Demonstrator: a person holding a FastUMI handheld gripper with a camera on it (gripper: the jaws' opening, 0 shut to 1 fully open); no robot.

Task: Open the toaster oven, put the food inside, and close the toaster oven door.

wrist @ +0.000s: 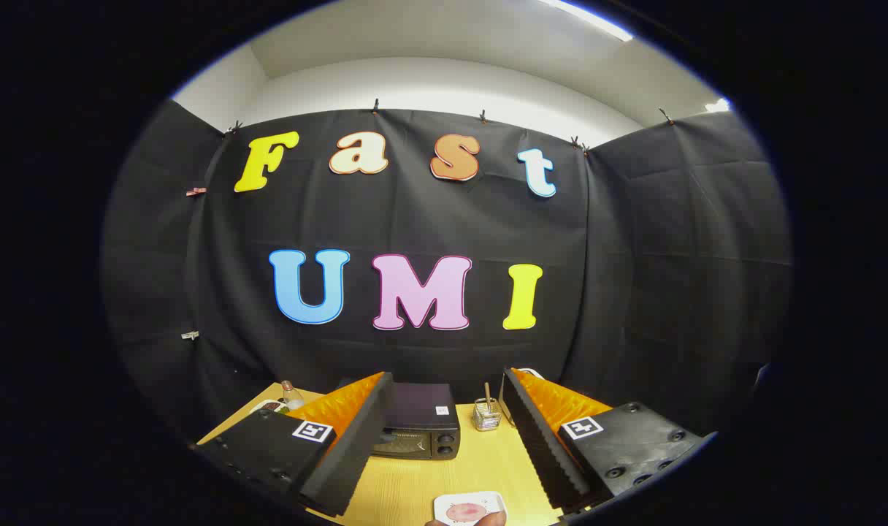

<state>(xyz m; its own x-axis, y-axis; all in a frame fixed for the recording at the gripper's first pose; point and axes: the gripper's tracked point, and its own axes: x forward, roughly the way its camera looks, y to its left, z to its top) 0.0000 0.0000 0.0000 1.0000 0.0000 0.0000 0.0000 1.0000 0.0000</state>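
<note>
Gripper [444, 431] held high over wooden table [473, 467], fingers spread wide apart, nothing btwn them. Toaster oven [420, 424] sits on table beyond the fingers, partly behind left finger, door shut. Small white plate [469, 507] w/ pinkish food [466, 512] lies near, btwn the fingers; a fingertip [488, 519] touches its near edge. Wire holder [486, 415] w/ stick stands just right of oven. Glass bottle [291, 395] far left on table.

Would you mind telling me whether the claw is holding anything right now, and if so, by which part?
Nothing is held. The claw is open, its fingers spread wide apart, with the toaster oven beyond them on the table.
</note>
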